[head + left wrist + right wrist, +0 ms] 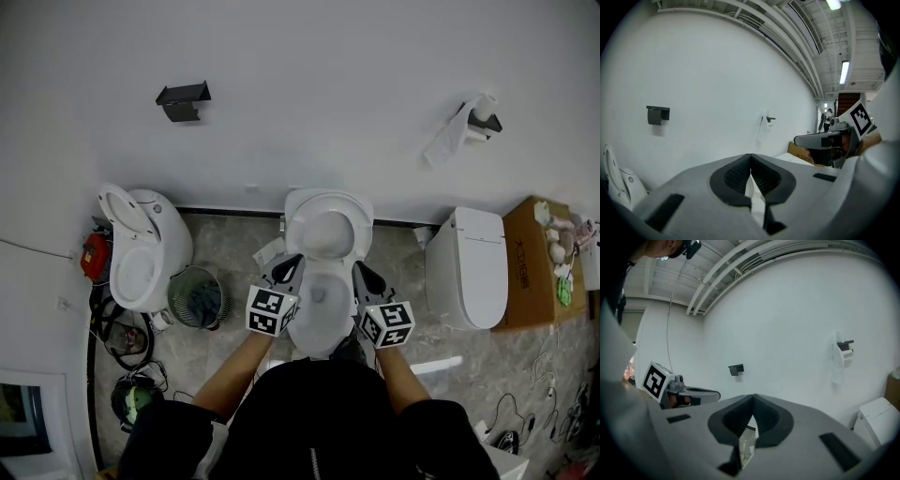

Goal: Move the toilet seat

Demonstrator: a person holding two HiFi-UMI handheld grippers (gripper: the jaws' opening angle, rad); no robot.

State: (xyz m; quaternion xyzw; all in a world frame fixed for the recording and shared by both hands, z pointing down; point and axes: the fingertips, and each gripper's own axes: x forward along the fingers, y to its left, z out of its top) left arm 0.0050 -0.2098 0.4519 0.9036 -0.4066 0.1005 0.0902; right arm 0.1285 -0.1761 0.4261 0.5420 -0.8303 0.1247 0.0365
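My left gripper (292, 262) and right gripper (360, 271): jaws together, empty. Toilet seat (328, 208) ahead, between them. I'd open one before gripping its rim.

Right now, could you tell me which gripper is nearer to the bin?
Left. The left gripper is just right of the bin; the right gripper is across the toilet, farther off.
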